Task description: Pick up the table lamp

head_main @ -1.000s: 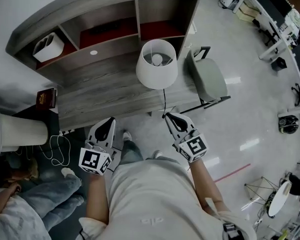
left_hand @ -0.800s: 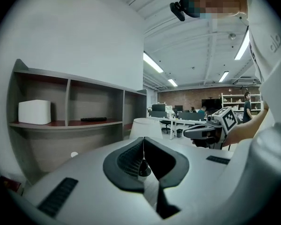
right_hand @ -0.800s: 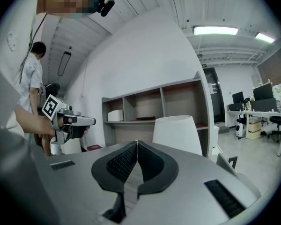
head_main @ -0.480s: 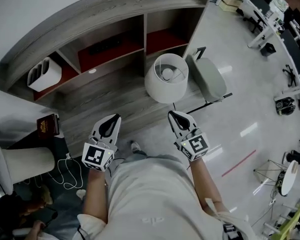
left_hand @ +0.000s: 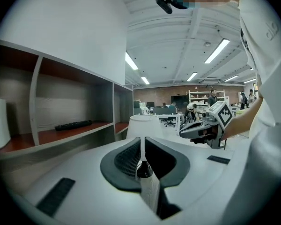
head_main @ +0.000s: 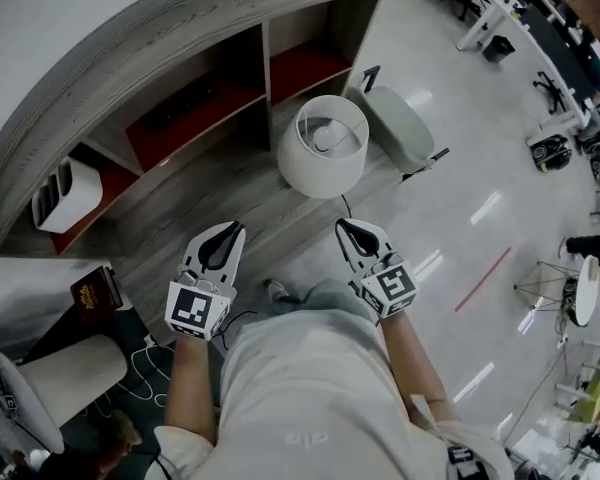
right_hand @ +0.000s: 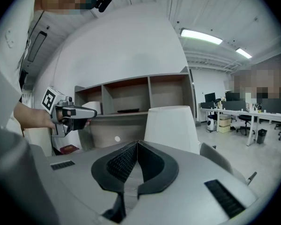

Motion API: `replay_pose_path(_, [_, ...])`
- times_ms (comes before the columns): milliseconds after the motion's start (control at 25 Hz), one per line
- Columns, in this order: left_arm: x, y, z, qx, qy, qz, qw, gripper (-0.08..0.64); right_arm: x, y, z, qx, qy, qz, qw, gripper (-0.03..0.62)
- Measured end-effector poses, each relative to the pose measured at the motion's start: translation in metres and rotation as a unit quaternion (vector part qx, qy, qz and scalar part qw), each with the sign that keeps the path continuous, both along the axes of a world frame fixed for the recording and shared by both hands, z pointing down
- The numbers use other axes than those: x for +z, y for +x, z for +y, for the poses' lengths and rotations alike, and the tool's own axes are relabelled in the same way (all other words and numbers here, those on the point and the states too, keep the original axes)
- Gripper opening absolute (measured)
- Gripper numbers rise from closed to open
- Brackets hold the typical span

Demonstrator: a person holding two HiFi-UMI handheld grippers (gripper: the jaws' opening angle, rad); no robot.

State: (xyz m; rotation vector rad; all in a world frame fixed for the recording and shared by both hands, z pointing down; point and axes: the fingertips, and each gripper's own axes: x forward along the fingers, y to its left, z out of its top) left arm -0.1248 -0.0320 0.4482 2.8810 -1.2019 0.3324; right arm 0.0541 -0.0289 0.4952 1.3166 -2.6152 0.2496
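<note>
Table lamp (head_main: pixel 323 153) base, out of sight in every view.

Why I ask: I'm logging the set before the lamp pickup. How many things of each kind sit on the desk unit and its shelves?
table lamp: 1
white slotted holder: 1
black bar: 1
small white disc: 1
Total: 4

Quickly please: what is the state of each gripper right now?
Left gripper: closed, holding nothing.
Right gripper: closed, holding nothing.
</note>
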Motion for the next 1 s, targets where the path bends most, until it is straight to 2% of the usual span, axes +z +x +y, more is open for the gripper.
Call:
replay_pose_path(160, [-0.006, 0.027, -0.01, 0.052, 0.012, -0.037, 0.9979, 0.054, 0.007, 0.014, 0.007, 0.031, -0.01, 0.001, 0.999, 0.031])
replay_pose_path(320, [-0.01, 0.059, -0.022, 0.114, 0.043, -0.067, 0.9902, 0.078, 0.011, 0.03, 0.012, 0.056, -0.016, -0.003, 0.998, 0.031])
replay_pose_path(600, [-0.018, 0.107, -0.044, 0.16, 0.062, -0.1, 0.9801, 0.104, 0.018, 0.058, 0.016, 0.082, -0.024, -0.013, 0.996, 0.031])
replay_pose_path(800, [0.004, 0.129, -0.061, 0.186, 0.068, -0.177, 0.9642, 0.143, 0.021, 0.077, 0.011, 0.087, -0.03, -0.015, 0.996, 0.031])
replay_pose_path(1000, [0.007, 0.153, -0.077, 0.211, 0.099, -0.256, 0.9381, 0.175, 0.021, 0.099, 0.0, 0.095, -0.031, -0.02, 0.995, 0.031])
